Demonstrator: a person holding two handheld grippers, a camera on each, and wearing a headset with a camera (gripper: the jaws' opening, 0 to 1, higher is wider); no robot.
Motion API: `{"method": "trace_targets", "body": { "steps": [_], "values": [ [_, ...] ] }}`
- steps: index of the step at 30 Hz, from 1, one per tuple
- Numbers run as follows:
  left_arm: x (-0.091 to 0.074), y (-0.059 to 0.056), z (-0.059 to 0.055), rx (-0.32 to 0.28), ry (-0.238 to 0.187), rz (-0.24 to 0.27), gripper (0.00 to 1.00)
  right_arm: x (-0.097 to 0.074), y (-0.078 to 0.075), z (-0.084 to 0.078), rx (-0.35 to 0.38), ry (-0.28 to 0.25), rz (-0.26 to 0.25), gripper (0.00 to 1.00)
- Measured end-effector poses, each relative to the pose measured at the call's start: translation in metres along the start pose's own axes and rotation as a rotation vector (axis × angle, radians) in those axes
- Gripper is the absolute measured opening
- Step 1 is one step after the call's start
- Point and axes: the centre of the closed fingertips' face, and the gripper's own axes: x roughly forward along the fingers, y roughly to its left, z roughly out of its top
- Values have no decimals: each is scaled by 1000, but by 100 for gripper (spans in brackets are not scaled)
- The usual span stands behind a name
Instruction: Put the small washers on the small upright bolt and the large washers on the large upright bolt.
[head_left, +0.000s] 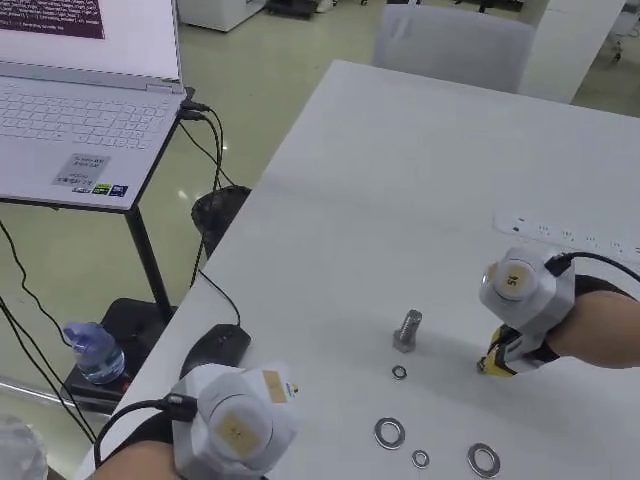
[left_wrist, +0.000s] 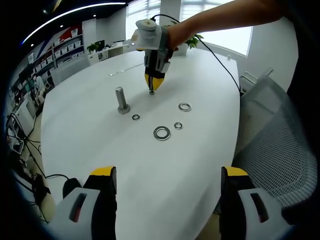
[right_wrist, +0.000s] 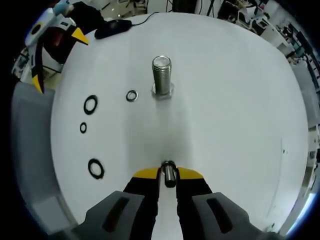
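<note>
A large silver bolt (head_left: 407, 330) (right_wrist: 162, 75) stands upright on the white table (head_left: 400, 190). My right gripper (head_left: 490, 365) (right_wrist: 169, 177) is shut on a small bolt (right_wrist: 169, 172), held upright with its lower end at the tabletop, right of the large bolt. One small washer (head_left: 399, 372) lies just in front of the large bolt. Nearer me lie a large washer (head_left: 389, 433), another small washer (head_left: 420, 458) and a second large washer (head_left: 484, 460). My left gripper (left_wrist: 168, 172) is open and empty at the table's near left edge, well short of the washers.
A laptop (head_left: 80, 110) sits on a stand left of the table. A black mouse (head_left: 215, 348) and its cable lie at the table's left edge. A power strip (head_left: 570, 235) lies at the far right. A water bottle (head_left: 95, 352) stands below, and a grey chair (head_left: 455, 45) beyond.
</note>
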Motion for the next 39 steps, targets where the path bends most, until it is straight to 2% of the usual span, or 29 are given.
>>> {"method": "trace_targets", "body": {
  "steps": [11, 24, 33, 39],
  "values": [
    [0, -1, -1, -2, 5, -1, 84, 4, -3, -2, -4, 7, -3, 13],
    [0, -1, 6, 4, -19, 4, 89, 3, -1, -3, 6, 9, -1, 14],
    [0, -3, 14, -3, -63, 5, 91, 2, 0, -4, 10, -7, -3, 21],
    [-1, -2, 25, -2, -108, 12, 95, -14, -3, 0, 7, -43, -20, 27]
  ]
}}
